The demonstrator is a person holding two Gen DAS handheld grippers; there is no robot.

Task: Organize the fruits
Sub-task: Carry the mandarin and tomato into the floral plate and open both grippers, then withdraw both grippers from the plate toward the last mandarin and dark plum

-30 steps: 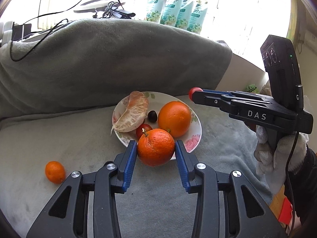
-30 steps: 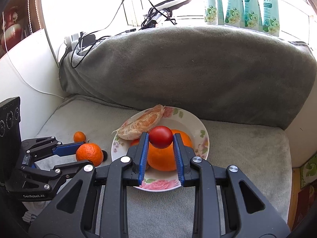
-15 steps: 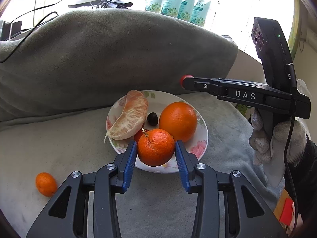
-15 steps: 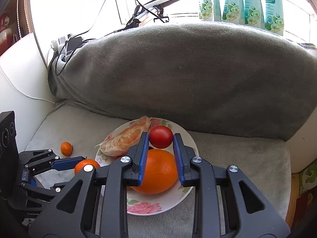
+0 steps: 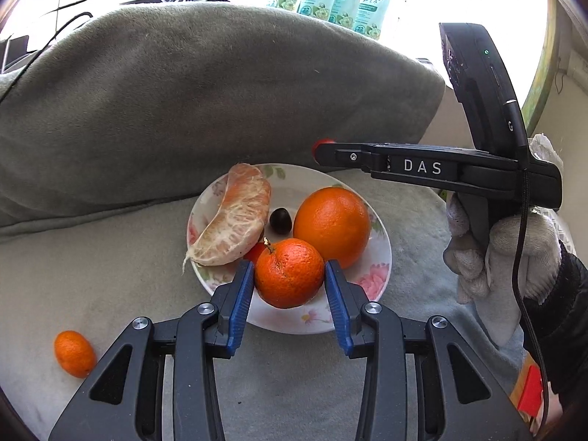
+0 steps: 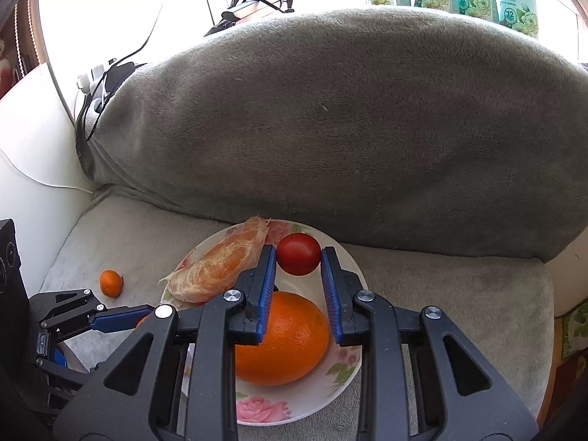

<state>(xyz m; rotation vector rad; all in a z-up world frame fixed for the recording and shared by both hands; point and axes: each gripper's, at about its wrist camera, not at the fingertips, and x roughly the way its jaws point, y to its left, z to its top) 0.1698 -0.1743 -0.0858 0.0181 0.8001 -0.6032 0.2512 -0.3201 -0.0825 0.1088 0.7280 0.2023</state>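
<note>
Over the flowered plate (image 5: 382, 257) on the grey cushion (image 5: 110, 257), the left gripper (image 5: 289, 275) clamps a tangerine (image 5: 289, 273) between its blue pads, and the fruit hides most of a small red fruit (image 5: 256, 252) behind it. The right gripper (image 6: 298, 257) pinches a red tomato (image 6: 298, 253) above the plate's far side; from the left camera only the tomato's edge shows past its black finger. On the plate lie 1 big orange (image 5: 332, 227), a peeled segment (image 5: 235, 220) and a dark fruit too small to identify (image 5: 280, 221), while 1 kumquat (image 5: 74, 353) sits apart on the cushion.

Black fingers (image 5: 239, 301), blue pads, white glove (image 5: 514, 242)
</note>
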